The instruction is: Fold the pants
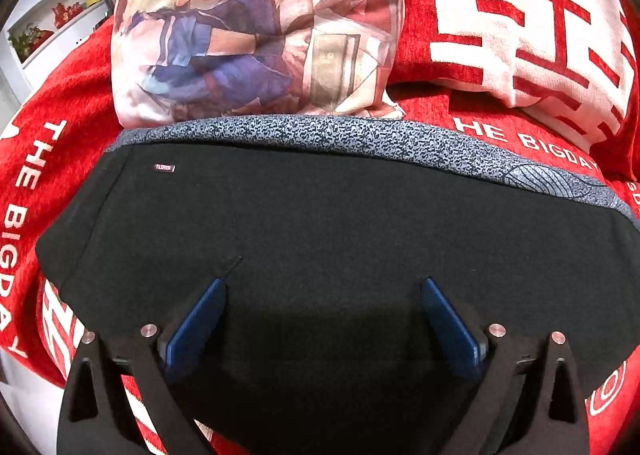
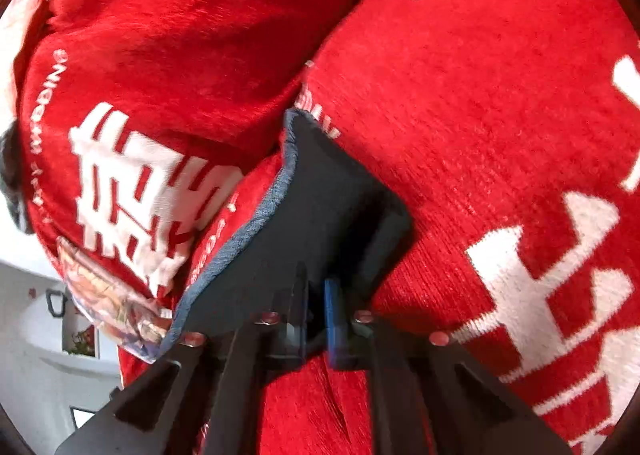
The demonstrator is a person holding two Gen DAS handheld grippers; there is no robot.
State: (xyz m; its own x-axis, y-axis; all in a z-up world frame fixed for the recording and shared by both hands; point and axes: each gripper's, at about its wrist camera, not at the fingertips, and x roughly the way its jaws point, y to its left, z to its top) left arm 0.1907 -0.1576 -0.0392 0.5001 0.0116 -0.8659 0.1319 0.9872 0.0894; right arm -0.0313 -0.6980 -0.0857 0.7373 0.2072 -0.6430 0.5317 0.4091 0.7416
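Observation:
The black pants [image 1: 320,223] lie flat on the red sofa cover, with a grey speckled band [image 1: 360,137] along their far edge and a small label at the upper left. My left gripper [image 1: 322,287] is open; its blue pads [image 1: 196,329] rest on or just above the black cloth, holding nothing. In the right wrist view my right gripper [image 2: 316,291] is shut on a corner of the pants [image 2: 332,191] and holds that edge, with its grey trim, lifted off the sofa.
A printed cartoon cushion [image 1: 256,27] stands right behind the pants. A red and white cushion [image 1: 532,19] is at the back right. The red sofa cover [image 2: 480,115] with white lettering lies all around. A white shelf [image 1: 52,23] is far left.

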